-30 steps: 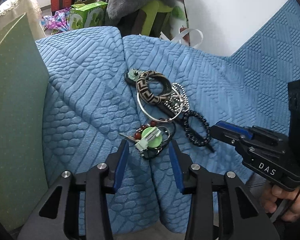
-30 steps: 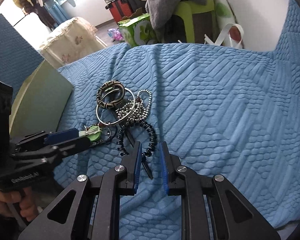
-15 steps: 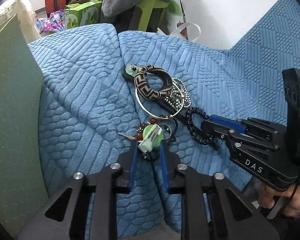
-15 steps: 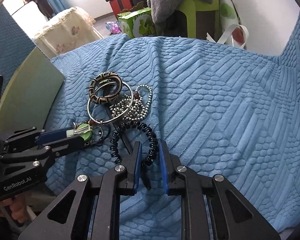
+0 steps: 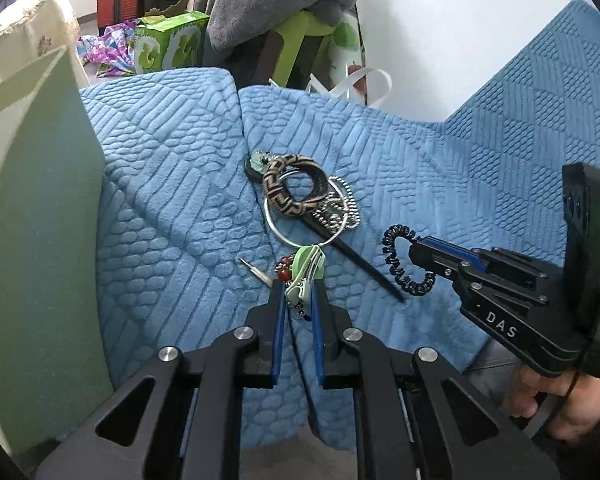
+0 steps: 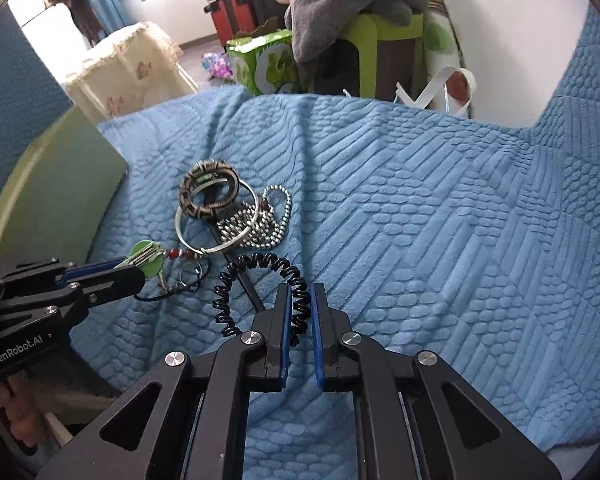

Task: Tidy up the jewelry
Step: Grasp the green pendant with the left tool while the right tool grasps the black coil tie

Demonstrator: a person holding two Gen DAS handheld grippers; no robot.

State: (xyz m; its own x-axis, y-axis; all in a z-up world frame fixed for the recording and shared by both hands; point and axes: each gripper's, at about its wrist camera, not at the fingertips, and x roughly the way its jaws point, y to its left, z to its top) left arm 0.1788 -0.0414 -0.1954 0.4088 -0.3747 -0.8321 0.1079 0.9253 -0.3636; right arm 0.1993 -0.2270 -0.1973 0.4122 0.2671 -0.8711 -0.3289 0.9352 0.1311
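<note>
On the blue quilted cover (image 5: pixel 172 208), the left gripper (image 5: pixel 297 292), spread a second earlier, had pinched the green pendant (image 5: pixel 306 270), while the right gripper (image 6: pixel 299 300) clamped the black coil bracelet (image 6: pixel 260 276) clear of the heap; both pickups looked secured.

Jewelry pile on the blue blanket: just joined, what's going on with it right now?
A person is working the pile with two handheld grippers. The left gripper is shut on the green clip piece with red beads at the near end of the heap. The right gripper is shut on the black spiral hair tie. The patterned bangle, silver hoop, ball chain and black hair stick lie together on the blue blanket, not yet sorted.
</note>
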